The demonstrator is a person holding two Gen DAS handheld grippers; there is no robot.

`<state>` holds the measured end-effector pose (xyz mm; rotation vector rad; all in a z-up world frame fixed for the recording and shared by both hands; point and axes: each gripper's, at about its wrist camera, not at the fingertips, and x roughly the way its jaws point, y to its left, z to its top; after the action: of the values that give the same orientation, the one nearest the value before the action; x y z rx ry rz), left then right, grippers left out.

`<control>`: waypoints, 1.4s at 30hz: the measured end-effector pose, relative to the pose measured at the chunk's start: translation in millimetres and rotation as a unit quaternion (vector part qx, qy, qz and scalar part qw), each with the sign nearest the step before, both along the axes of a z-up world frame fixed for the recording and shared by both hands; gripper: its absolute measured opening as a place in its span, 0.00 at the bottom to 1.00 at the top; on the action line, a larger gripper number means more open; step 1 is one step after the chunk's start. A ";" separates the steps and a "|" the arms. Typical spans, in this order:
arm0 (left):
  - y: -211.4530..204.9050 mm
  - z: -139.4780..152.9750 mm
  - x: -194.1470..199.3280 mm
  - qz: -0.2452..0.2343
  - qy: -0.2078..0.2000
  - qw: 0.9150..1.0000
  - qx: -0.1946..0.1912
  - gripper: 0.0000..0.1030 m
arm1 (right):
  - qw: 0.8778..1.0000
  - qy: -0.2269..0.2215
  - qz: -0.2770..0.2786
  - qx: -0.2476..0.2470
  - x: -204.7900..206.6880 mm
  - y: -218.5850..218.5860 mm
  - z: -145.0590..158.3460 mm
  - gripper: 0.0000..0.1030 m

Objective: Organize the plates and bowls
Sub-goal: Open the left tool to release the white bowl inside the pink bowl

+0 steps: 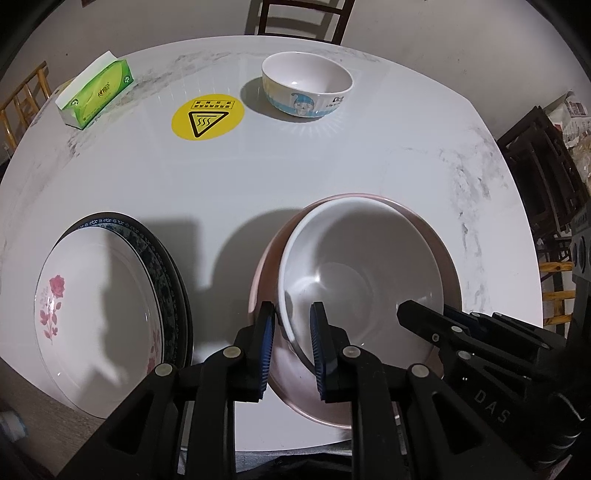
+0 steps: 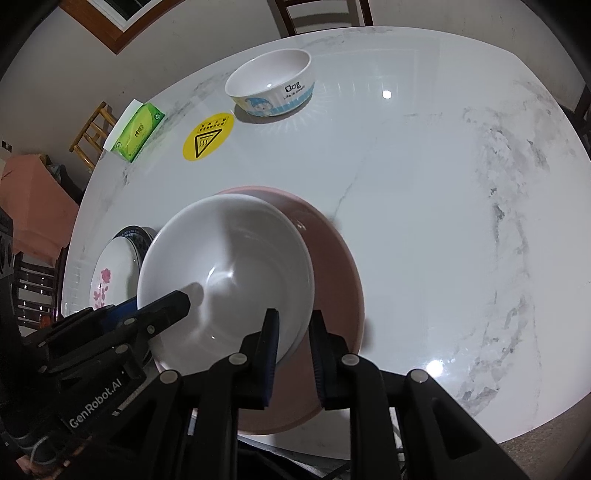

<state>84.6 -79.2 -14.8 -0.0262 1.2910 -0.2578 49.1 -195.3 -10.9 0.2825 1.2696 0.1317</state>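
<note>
A white bowl (image 1: 354, 266) (image 2: 225, 273) sits tilted inside a larger pink bowl (image 1: 295, 376) (image 2: 332, 280) near the table's front edge. My left gripper (image 1: 292, 350) straddles the white bowl's near left rim, one pad inside and one outside. My right gripper (image 2: 293, 354) straddles its near right rim the same way. Both jaws stand narrowly apart around the rim. A stack of plates, topped by a rose-patterned plate (image 1: 96, 314) (image 2: 114, 277), lies to the left. A cartoon bowl (image 1: 306, 86) (image 2: 271, 85) stands at the far side.
The round marble table (image 1: 295, 166) (image 2: 424, 221) carries a yellow hot-surface sticker (image 1: 208, 119) (image 2: 208, 136) and a green tissue pack (image 1: 96, 96) (image 2: 138, 131) at the far left. Chairs (image 1: 301, 18) stand around the table.
</note>
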 end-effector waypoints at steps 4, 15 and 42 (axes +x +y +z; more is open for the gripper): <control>-1.4 -0.2 -0.2 -0.001 0.001 1.000 0.005 0.18 | 1.000 -0.005 0.002 -0.005 0.5 0.0 0.2 0.17; -0.5 -0.3 3.1 0.004 0.014 1.000 -0.012 0.28 | 1.000 -0.003 0.001 -0.005 3.2 0.1 -2.2 0.17; -3.9 2.2 1.3 -0.008 -0.002 0.999 -0.034 0.40 | 0.998 -0.010 0.009 -0.060 3.0 6.8 6.2 0.17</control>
<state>85.9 -83.1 -12.6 -0.0731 1.2778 -0.3151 52.1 -188.6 -4.8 0.1662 1.2554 0.0722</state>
